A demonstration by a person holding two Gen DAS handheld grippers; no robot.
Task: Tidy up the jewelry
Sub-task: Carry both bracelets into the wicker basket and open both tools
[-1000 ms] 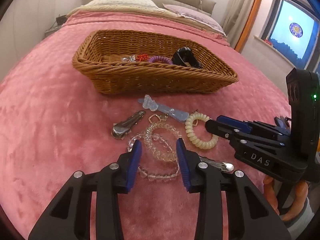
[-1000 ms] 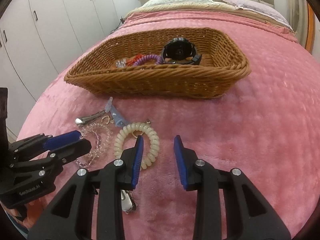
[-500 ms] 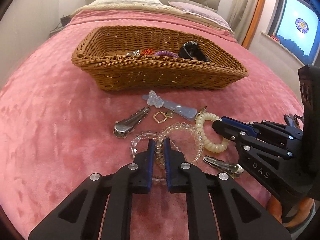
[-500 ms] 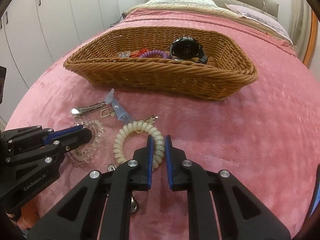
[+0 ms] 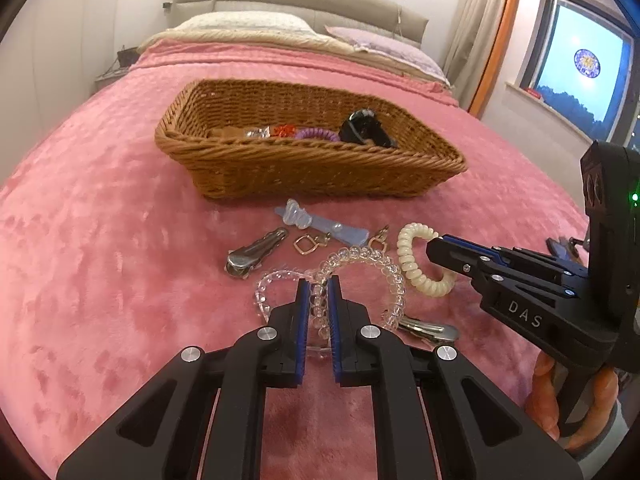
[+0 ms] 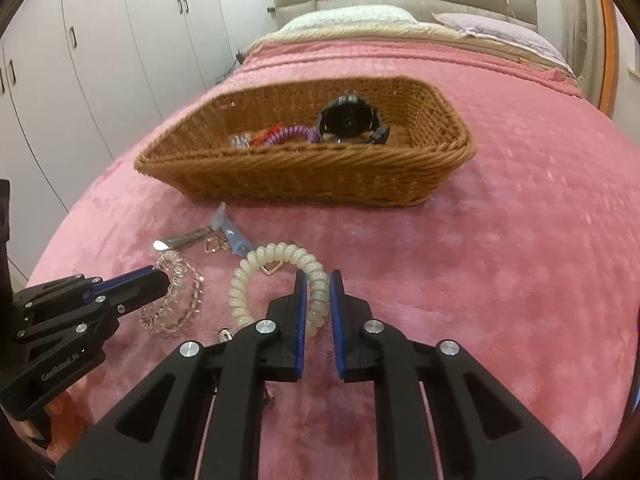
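Observation:
Clear beaded bracelets (image 5: 360, 256) lie on the pink bedspread, and my left gripper (image 5: 319, 280) is shut on their near loops. Just to the right, my right gripper (image 6: 318, 276) is shut on the right side of a cream spiral bracelet (image 6: 248, 280). The left wrist view shows the right gripper (image 5: 434, 246) pinching that cream bracelet (image 5: 404, 252). In the right wrist view the left gripper (image 6: 160, 280) holds the clear bracelets (image 6: 176, 304). A wicker basket (image 5: 312, 152) beyond holds a black watch (image 6: 348, 120), a purple coil band (image 6: 294, 133) and small pieces.
Between the basket and the bracelets lie a pale blue hair clip (image 5: 320, 222), a silver clip (image 5: 256, 250) and a small gold charm (image 5: 304, 245). Another silver clip (image 5: 428, 328) rests near the right gripper. Pillows and a headboard are at the far end, wardrobes on the left.
Both grippers stood open over the bracelets a second ago. They have since shut, the left on the clear bracelets and the right on the cream spiral bracelet, and both views have tipped up a little.

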